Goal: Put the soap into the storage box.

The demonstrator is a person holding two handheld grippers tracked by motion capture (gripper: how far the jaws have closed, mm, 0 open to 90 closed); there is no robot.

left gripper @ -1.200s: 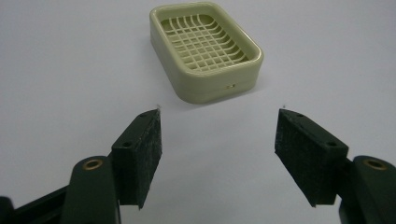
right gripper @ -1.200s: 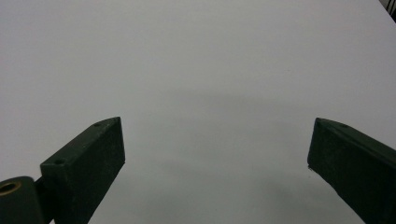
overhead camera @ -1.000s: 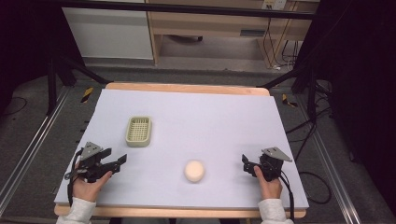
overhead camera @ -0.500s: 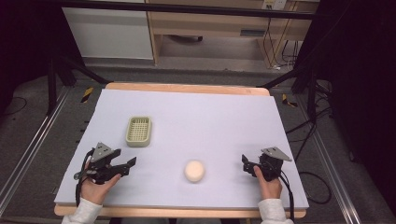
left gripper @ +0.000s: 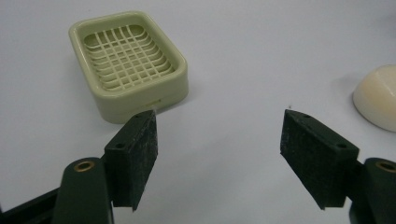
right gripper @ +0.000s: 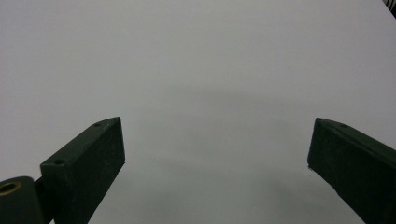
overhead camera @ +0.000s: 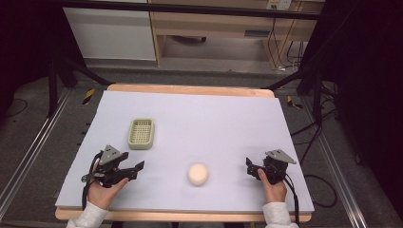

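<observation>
Round cream soap bar point(overhead camera: 197, 174) flat on table, near pale-green slotted dish point(overhead camera: 141, 133).

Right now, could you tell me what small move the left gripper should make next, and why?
Probably ease the left gripper onward toward the soap bar. Its jaws stand open with nothing between them, and the soap lies apart on the table, off to one side of them in the left gripper view.

Soap point(overhead camera: 197, 174) right of & nearer than dish point(overhead camera: 141, 133).
</observation>
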